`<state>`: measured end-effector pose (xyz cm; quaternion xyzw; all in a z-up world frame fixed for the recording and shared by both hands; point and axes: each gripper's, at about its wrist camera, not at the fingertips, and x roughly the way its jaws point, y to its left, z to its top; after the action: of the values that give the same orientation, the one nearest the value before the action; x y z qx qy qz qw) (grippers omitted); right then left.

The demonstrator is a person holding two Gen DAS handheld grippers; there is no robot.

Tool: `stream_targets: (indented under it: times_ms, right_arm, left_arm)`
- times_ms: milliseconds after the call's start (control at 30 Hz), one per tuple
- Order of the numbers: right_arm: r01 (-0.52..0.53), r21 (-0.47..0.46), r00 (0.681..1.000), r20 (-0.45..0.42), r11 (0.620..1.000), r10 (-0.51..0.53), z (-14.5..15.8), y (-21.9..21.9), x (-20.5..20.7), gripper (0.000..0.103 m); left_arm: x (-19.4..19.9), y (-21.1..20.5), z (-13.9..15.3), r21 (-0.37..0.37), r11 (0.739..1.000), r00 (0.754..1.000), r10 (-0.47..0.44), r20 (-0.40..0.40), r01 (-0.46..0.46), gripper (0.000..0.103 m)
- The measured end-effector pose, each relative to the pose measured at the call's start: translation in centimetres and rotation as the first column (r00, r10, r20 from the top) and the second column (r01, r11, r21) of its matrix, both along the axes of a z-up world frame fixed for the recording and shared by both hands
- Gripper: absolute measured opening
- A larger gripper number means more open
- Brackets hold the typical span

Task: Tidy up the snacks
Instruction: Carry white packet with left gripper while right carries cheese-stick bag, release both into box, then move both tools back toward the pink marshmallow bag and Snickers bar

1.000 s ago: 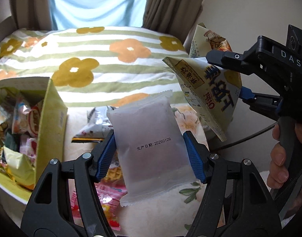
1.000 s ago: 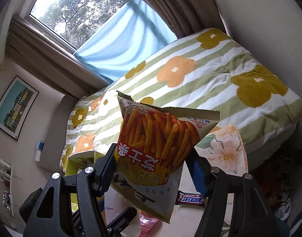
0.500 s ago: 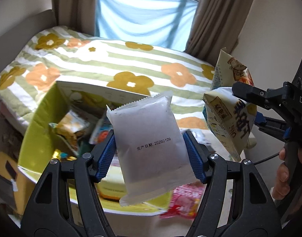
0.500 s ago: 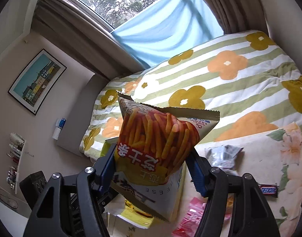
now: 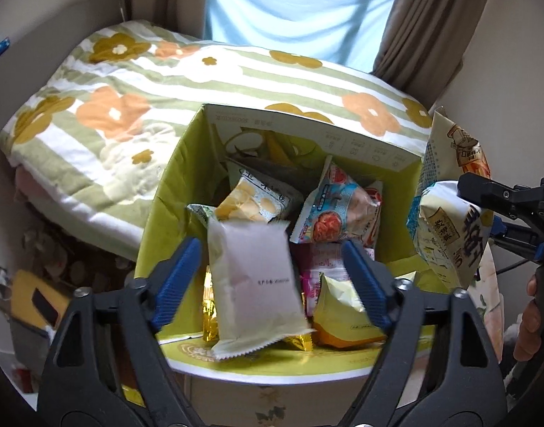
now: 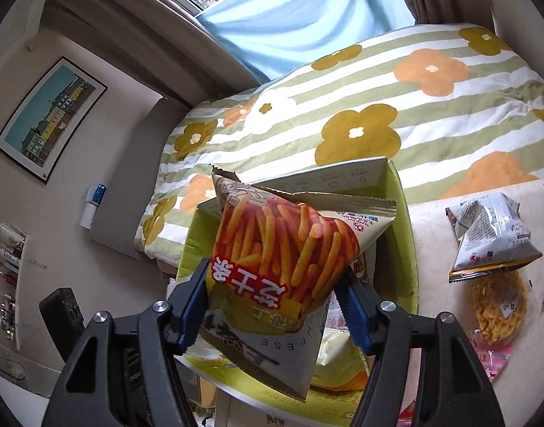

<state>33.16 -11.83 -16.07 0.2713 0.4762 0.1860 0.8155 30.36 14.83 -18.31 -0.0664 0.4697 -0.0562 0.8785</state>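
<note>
Left gripper [image 5: 270, 277]: jaws opening, blue pads clear of the pale white flat plastic snack pouch [image 5: 254, 284], which sits between them over the open yellow-green cardboard box [image 5: 172, 185], blurred, so probably dropping in. Box already holds several packets; it stands past the near edge of the striped floral bed quilt [image 5: 129, 82]. Left tool is pitched steeply down over the box's near rim.

The pouch looks light, soft and slick, with nothing fragile showing. If regrasped, take it across the flat mid-body, not the crimped seams.

Right gripper [image 6: 272, 306]: about half open, pads clamped on the lower body of the puffy triangular cheese-stick snack bag with a fries print [image 6: 279, 259]. The bag is held above the box's right side. It's air-filled with brittle contents, so light squeeze only; judging by the bulge, the grip is already firm enough. Right tool is angled down, with a hand [image 5: 530, 320] on its handle at the frame's right edge.
</note>
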Motion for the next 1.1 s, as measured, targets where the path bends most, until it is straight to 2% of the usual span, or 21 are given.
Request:
stream_targets:
  times_ms: [33, 133, 333, 533, 567, 600, 667, 767, 900, 1100]
  right_arm:
    - [0.004, -0.004, 1.0, -0.011, 1.0, -0.004, -0.3, 0.1, -0.2, 0.062]
    - [0.005, -0.023, 0.999, -0.04, 1.0, -0.006, -0.9, 0.3, -0.5, 0.062]
    - [-0.049, -0.089, 0.997, -0.064, 0.995, 0.043, -1.7, 1.0, -0.6, 0.062]
    - [-0.093, -0.083, 0.993, -0.08, 0.992, 0.086, -2.0, 2.6, 0.7, 0.065]
    - [-0.099, -0.089, 0.993, -0.072, 0.991, 0.093, -2.0, 3.0, 0.9, 0.073]
    - [-0.097, -0.098, 0.994, -0.067, 0.99, 0.091, -1.9, 3.3, 1.0, 0.088]
    - [-0.098, -0.113, 0.994, -0.056, 0.989, 0.092, -1.9, 3.5, 0.8, 0.1]
    - [-0.101, -0.152, 0.995, -0.021, 0.983, 0.099, -1.7, 3.5, 0.0, 0.1]
    - [-0.09, -0.218, 0.996, -0.004, 0.972, 0.091, -2.0, 3.2, -1.2, 0.1]
    - [-0.089, -0.232, 0.996, 0.005, 0.969, 0.092, -1.2, 2.5, -2.4, 0.1]
  left_arm:
    - [0.0, -0.1, 0.0, 0.02, 1.0, 1.0, -0.005, 0.006, 0.005, 0.103]
    - [-0.3, 0.1, -0.5, 0.05, 0.998, 1.0, -0.025, -0.001, 0.025, 0.103]
    - [-0.9, 1.4, -2.2, 0.01, 1.0, 0.998, 0.0, -0.055, 0.001, 0.103]
    - [-1.5, 1.2, -2.2, 0.014, 1.0, 0.997, -0.005, -0.073, 0.006, 0.103]
    - [-1.6, 1.0, -2.2, 0.015, 1.0, 0.997, -0.006, -0.074, 0.007, 0.103]
    - [-1.6, 1.0, -2.1, 0.015, 1.0, 0.997, -0.005, -0.077, 0.006, 0.103]
    - [-1.6, 0.9, -2.0, 0.015, 1.0, 0.996, -0.001, -0.09, 0.003, 0.103]
    - [-1.7, 1.4, -1.8, -0.016, 1.0, 0.995, 0.009, -0.101, -0.011, 0.103]
    - [-1.9, 1.2, -1.5, 0.011, 1.0, 0.996, -0.002, -0.092, 0.003, 0.103]
    - [-2.5, 0.7, -0.6, -0.017, 1.0, 0.997, -0.026, -0.07, 0.024, 0.103]
